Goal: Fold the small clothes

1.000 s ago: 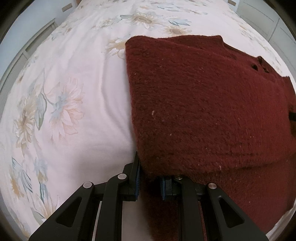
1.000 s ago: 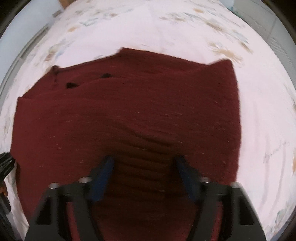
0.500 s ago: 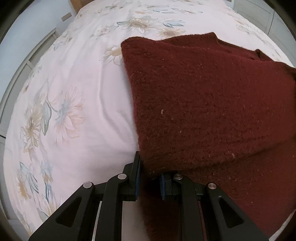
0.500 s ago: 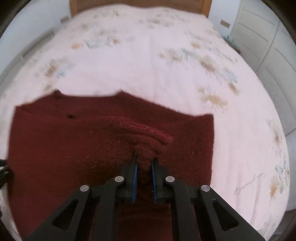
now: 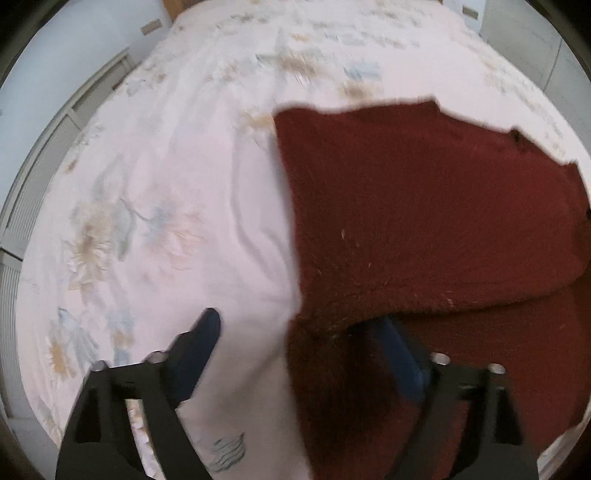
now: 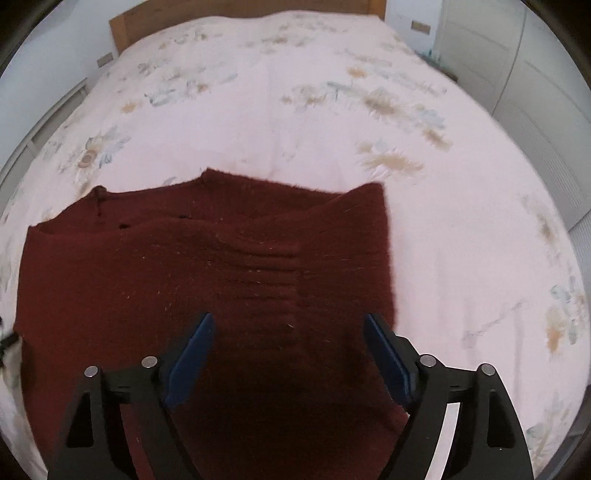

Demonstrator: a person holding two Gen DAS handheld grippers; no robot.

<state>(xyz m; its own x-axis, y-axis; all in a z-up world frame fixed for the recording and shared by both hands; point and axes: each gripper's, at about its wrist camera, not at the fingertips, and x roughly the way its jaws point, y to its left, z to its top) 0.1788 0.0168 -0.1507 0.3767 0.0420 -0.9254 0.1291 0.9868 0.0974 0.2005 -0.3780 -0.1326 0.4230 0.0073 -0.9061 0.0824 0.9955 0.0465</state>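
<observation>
Hovering over the near hem of the dark red sweater (image 6: 229, 280), jaws of the right gripper (image 6: 288, 347) spread wide, just opened, blue pads clear of the knit with nothing pinched between them. Likely let go so the doubled layer can settle flat without being dragged. Same at the left gripper (image 5: 299, 350): just opened too, released, its left pad over bare sheet, its right pad half hidden beneath the drooping folded edge; cannot tell whether wool brushes it. Placed at the two near corners, probably to carry the fold evenly from both sides. Further out, sweater lying folded on the floral bedspread (image 6: 332, 122), neckline edge away from the grippers. Beyond, a wooden headboard (image 6: 243, 14), and pale wardrobe doors (image 6: 524, 66) at right.
</observation>
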